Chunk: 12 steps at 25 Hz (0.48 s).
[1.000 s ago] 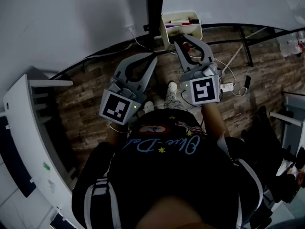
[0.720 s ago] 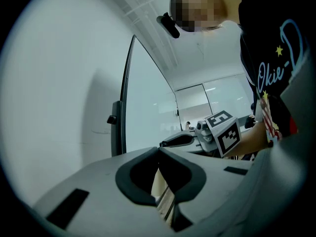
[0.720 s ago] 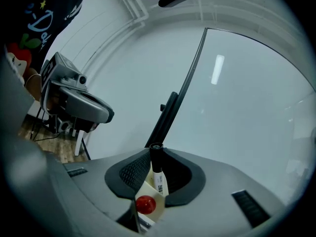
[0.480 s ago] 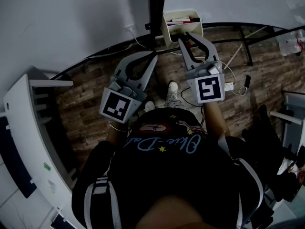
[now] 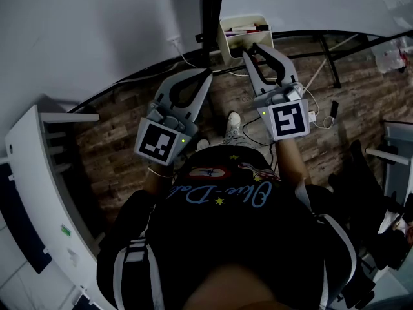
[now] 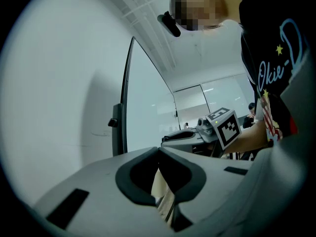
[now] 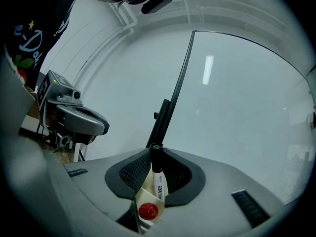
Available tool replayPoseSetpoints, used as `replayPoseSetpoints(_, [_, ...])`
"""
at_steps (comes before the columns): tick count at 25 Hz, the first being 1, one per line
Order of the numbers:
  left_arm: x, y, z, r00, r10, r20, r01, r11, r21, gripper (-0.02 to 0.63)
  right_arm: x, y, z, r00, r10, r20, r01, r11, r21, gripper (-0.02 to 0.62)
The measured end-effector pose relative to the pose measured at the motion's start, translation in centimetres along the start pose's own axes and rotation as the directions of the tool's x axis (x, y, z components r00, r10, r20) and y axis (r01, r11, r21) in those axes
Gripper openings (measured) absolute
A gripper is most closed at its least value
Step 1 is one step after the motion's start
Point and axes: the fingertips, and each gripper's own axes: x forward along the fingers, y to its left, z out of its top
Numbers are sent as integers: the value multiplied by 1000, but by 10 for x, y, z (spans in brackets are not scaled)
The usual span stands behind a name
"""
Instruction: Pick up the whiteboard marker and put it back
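The whiteboard marker [image 7: 158, 181] has a white body, a black cap and a red butt end. It stands upright between the jaws of my right gripper [image 7: 154, 153], which is shut on it. In the head view the right gripper [image 5: 253, 49] points at a white marker holder [image 5: 227, 41] on the whiteboard's lower edge, its tips just below the rim. Other markers [image 5: 251, 28] lie in that holder. My left gripper [image 5: 207, 75] hovers to the left of the holder; its jaws [image 6: 159, 151] meet at the tips with nothing between them.
The whiteboard [image 5: 97, 24] fills the far side, with a black stand post [image 5: 210, 8] beside the holder. A white shelf unit [image 5: 39, 173] stands at the left. Cables and a power strip [image 5: 310, 116] lie on the wood-pattern floor; black frame legs [image 5: 332, 63] stand at the right.
My right gripper has edged up and to the right toward the holder and rolled slightly, still with the marker. The left gripper has not moved.
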Motion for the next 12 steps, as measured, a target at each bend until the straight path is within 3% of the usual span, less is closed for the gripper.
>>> replayPoseSetpoints(12, [8,5,3,1000,-9,-16,9,1000,13,15,-2,-14,20,997,4,75,-11,996,89,78])
